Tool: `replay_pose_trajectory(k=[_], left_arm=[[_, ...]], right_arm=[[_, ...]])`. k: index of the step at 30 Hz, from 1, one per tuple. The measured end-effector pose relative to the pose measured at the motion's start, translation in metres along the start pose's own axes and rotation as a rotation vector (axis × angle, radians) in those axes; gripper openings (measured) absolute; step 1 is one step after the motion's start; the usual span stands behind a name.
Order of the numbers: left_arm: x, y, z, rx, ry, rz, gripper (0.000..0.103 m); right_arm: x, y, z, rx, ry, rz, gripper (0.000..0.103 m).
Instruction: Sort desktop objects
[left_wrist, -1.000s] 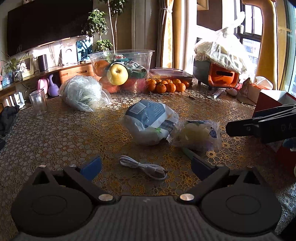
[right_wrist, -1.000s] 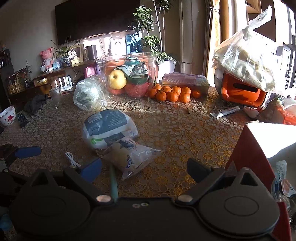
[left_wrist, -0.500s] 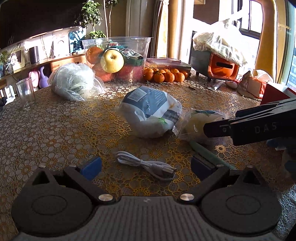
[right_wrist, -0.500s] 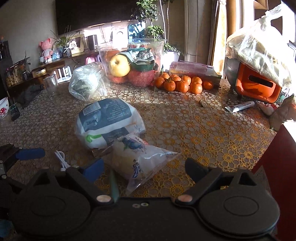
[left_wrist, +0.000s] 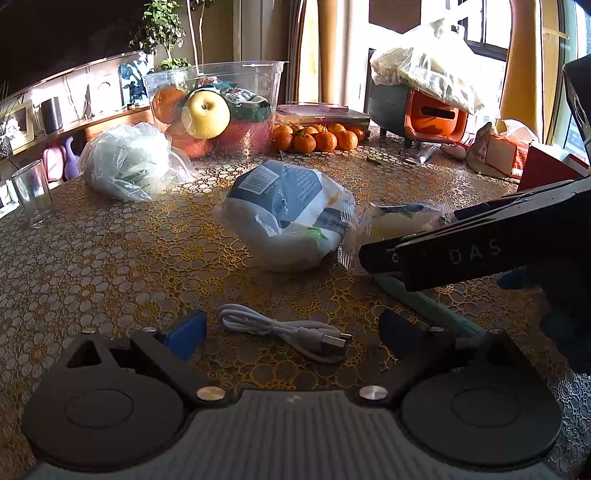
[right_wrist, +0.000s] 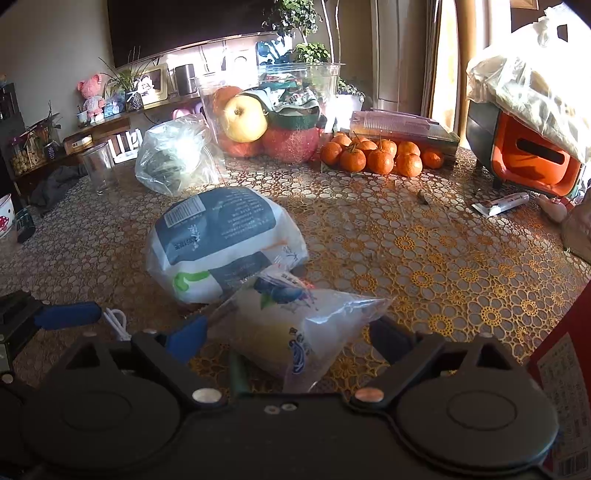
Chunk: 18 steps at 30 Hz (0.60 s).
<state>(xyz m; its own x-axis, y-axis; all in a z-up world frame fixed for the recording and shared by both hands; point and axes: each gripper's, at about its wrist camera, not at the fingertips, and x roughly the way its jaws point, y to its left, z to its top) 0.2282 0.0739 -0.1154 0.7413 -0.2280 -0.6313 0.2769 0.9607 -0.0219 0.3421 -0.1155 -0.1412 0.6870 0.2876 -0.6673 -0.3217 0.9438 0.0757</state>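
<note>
A lace-patterned tablecloth (right_wrist: 424, 236) covers the table, with the big blue-and-white bag (right_wrist: 221, 240) as landmark. Touching its near side lies the small clear snack packet (right_wrist: 306, 328), straddled by the right gripper (right_wrist: 286, 334), spread wide; left of the bag's near side the left gripper (left_wrist: 291, 330), also spread, brackets the white USB cable (left_wrist: 284, 332). Closing may crush the slippery packet or catch the green pen (left_wrist: 424, 304) beneath it.

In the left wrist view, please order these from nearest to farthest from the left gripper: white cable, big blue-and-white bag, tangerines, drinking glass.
From the left gripper:
1. White cable, lying between its open fingers.
2. Big blue-and-white bag, middle of the table, straight ahead.
3. Drinking glass, far left edge.
4. Tangerines, at the back, right of the clear tub.
</note>
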Motion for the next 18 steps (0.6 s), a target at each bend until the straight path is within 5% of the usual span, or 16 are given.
replay_pose_trajectory(k=[10, 18], left_arm=[[-0.0022, -0.0038, -0.0016, 0.013, -0.019, 0.027, 0.078], [-0.0027, -0.0038, -0.0013, 0.007, -0.026, 0.031, 0.075]], right_arm=[[0.001, 0.0002, -0.0019, -0.001, 0.011, 0.017, 0.08], [-0.0011, -0.0016, -0.0028, 0.007, 0.001, 0.043, 0.062]])
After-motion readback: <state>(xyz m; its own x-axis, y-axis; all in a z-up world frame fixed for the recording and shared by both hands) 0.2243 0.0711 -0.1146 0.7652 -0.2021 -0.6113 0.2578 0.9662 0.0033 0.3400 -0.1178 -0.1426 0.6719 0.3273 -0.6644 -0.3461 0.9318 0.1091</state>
